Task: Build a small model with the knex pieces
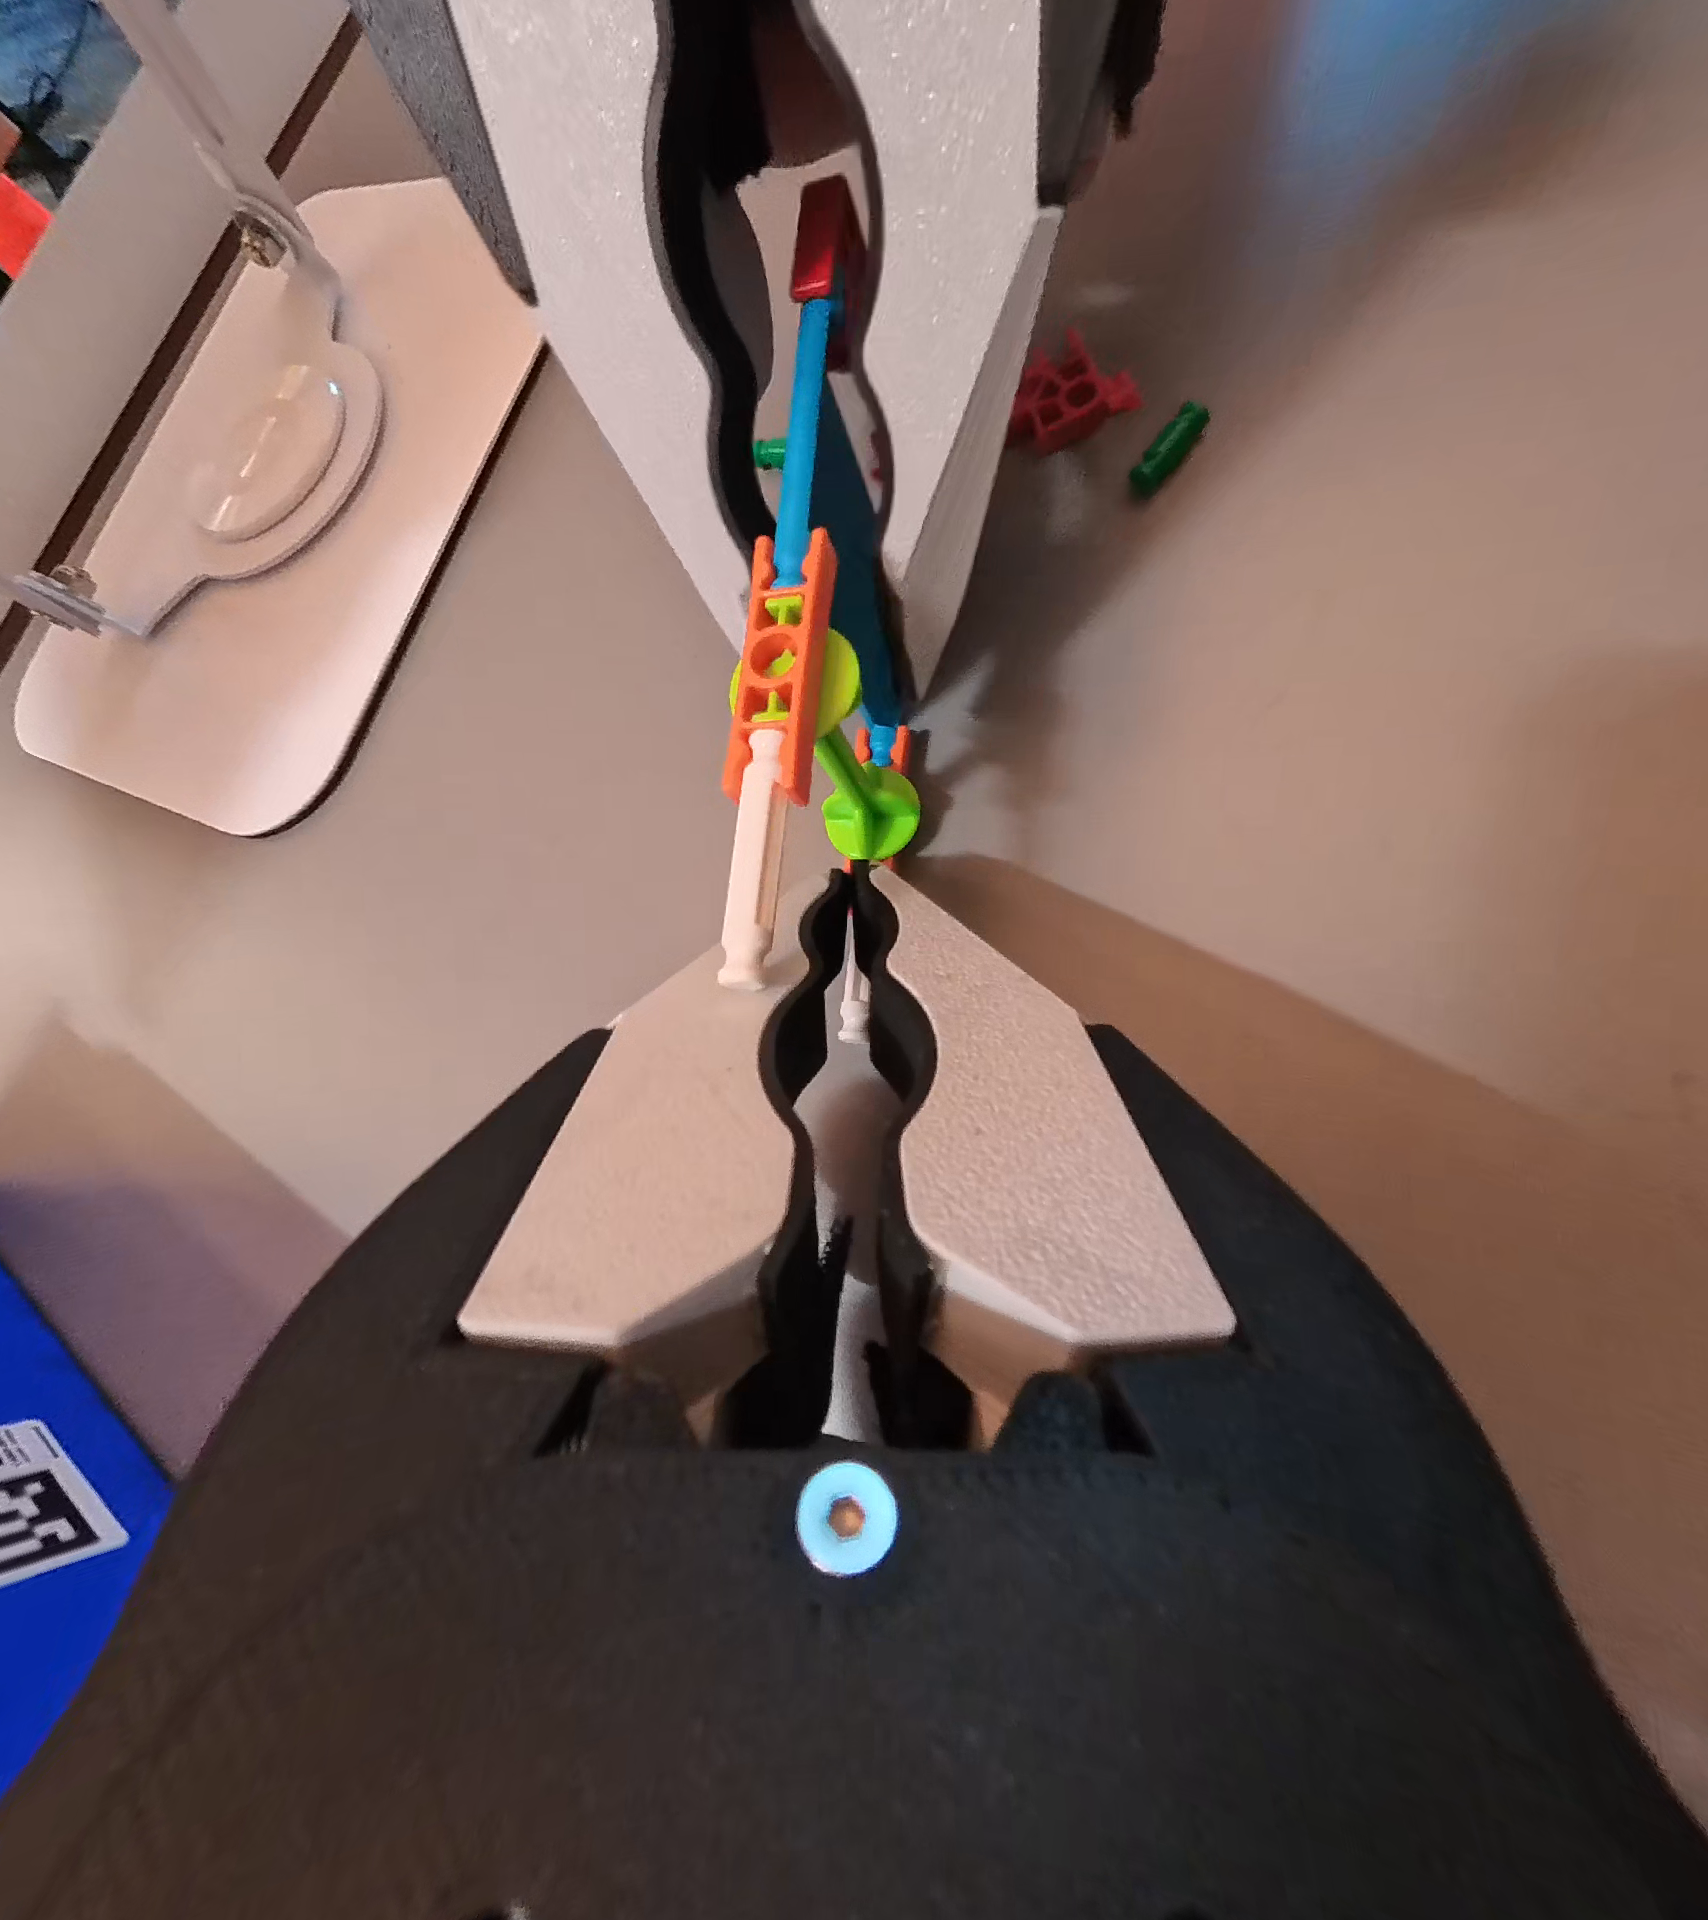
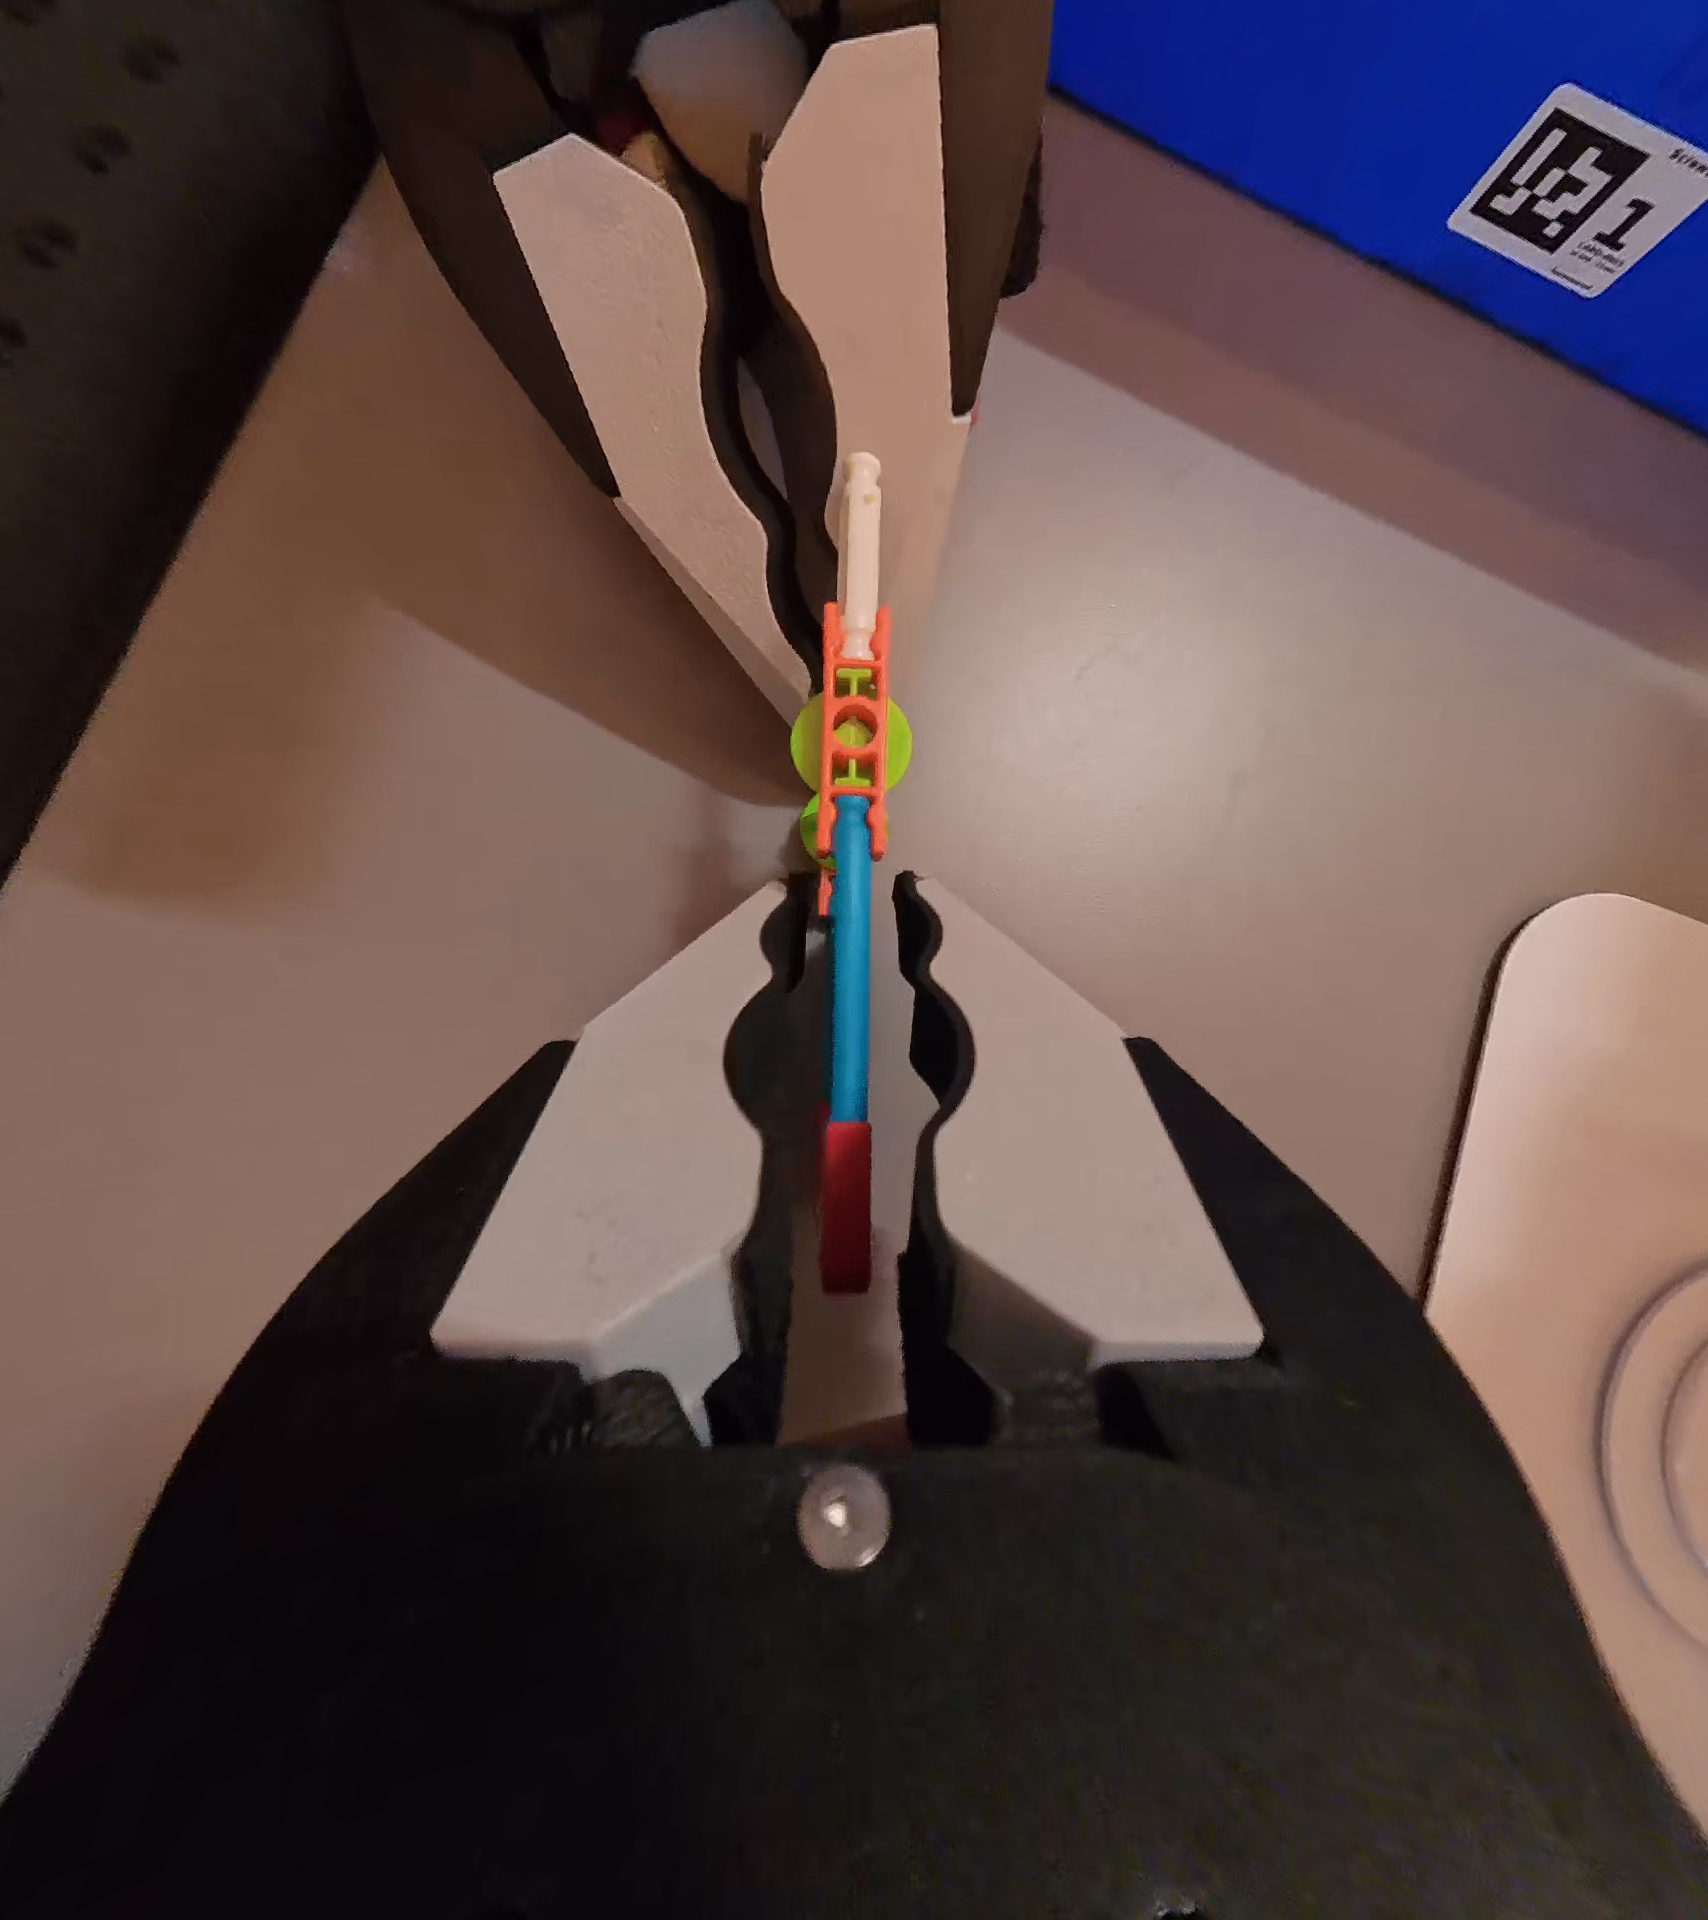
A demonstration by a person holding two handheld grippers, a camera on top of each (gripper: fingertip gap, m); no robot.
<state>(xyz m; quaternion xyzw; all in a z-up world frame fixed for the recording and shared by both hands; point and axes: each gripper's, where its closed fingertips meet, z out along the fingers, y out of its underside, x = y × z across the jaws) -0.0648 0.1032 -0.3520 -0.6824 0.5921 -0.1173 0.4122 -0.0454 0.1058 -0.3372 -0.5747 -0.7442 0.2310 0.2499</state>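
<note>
A small toy assembly hangs between both grippers above a beige table (image 1: 1349, 831). It has an orange connector (image 1: 782, 665), lime discs (image 1: 871, 816), a blue rod (image 1: 796, 436), a red end piece (image 1: 824, 249) and a white rod (image 1: 756, 862). My left gripper (image 1: 860, 878) is shut on a second, lower white rod (image 1: 854, 1013). My right gripper (image 2: 845, 883) faces it and grips the other end, with the blue rod (image 2: 850, 987) and red piece (image 2: 845, 1205) between its jaws. The gripper tips nearly meet at the orange connector (image 2: 855, 717).
Loose red connectors (image 1: 1068, 400) and a dark green rod (image 1: 1170, 447) lie on the table behind the right gripper. A white board with a clear lens stand (image 1: 237, 488) is at the left. A blue box with a marker tag (image 2: 1452, 208) sits near the left gripper. My two grippers' fingertips are within a few centimetres of each other.
</note>
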